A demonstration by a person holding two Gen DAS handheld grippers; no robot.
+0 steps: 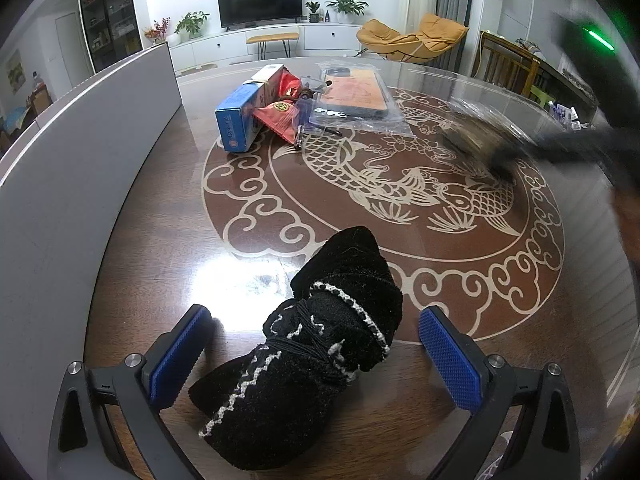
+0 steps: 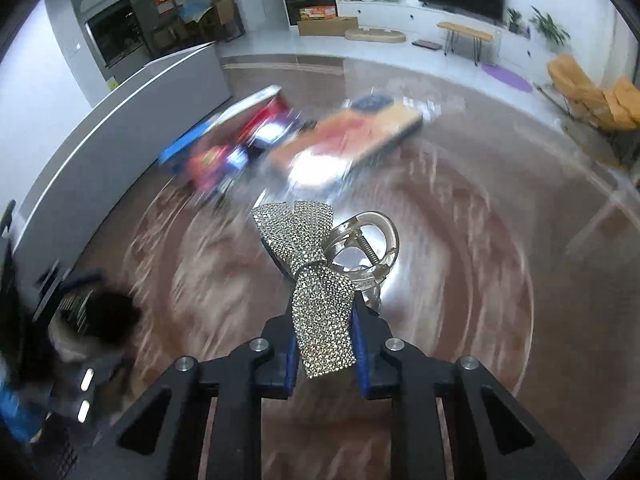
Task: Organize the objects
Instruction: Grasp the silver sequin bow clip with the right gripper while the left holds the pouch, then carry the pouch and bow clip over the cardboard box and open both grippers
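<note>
A black velvet pouch [image 1: 316, 356] with white stitching lies on the table between the blue pads of my open left gripper [image 1: 316, 352], untouched by either pad. My right gripper [image 2: 325, 344] is shut on a rhinestone bow hair clip [image 2: 316, 276] with a clear claw [image 2: 368, 244], held above the table. In the left wrist view that gripper and clip [image 1: 480, 136] show as a blur at the right. A pile sits at the far side: a blue box [image 1: 240, 116], red packets [image 1: 280, 116] and a phone case in a clear bag [image 1: 356, 96].
A grey upright panel [image 1: 80, 160] runs along the table's left side. The round brown table [image 1: 400, 200] has a fish pattern under glass. The pile appears blurred in the right wrist view [image 2: 280, 140]. Living-room furniture stands beyond the table.
</note>
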